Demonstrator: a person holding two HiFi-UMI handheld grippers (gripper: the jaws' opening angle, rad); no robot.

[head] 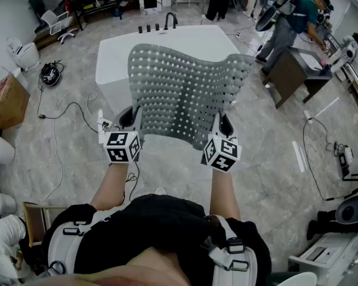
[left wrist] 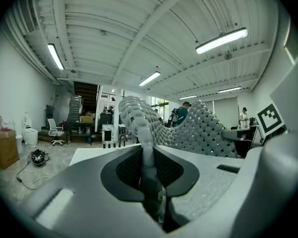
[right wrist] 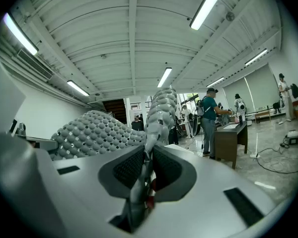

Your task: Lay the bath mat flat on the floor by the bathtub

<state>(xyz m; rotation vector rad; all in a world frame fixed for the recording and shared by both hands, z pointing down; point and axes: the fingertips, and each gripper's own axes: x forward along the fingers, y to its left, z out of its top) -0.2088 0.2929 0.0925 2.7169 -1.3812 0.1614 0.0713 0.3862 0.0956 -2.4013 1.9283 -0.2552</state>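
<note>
A grey bath mat (head: 188, 91) with a grid of holes hangs spread in the air in front of the white bathtub (head: 116, 55). My left gripper (head: 133, 123) is shut on the mat's near left edge, and my right gripper (head: 221, 127) is shut on its near right edge. In the left gripper view the mat (left wrist: 188, 128) runs up out of the jaws as a thin grey edge and bulges to the right. From the right gripper's jaws the mat (right wrist: 97, 130) rises and spreads off to the left. The mat hides part of the tub's top.
Black taps (head: 157, 25) stand at the tub's far rim. Cables and a power strip (head: 103, 124) lie on the marble floor at the left. A cardboard box (head: 7, 103) sits far left. A person (head: 289, 22) bends over a dark desk (head: 295, 73) at the right.
</note>
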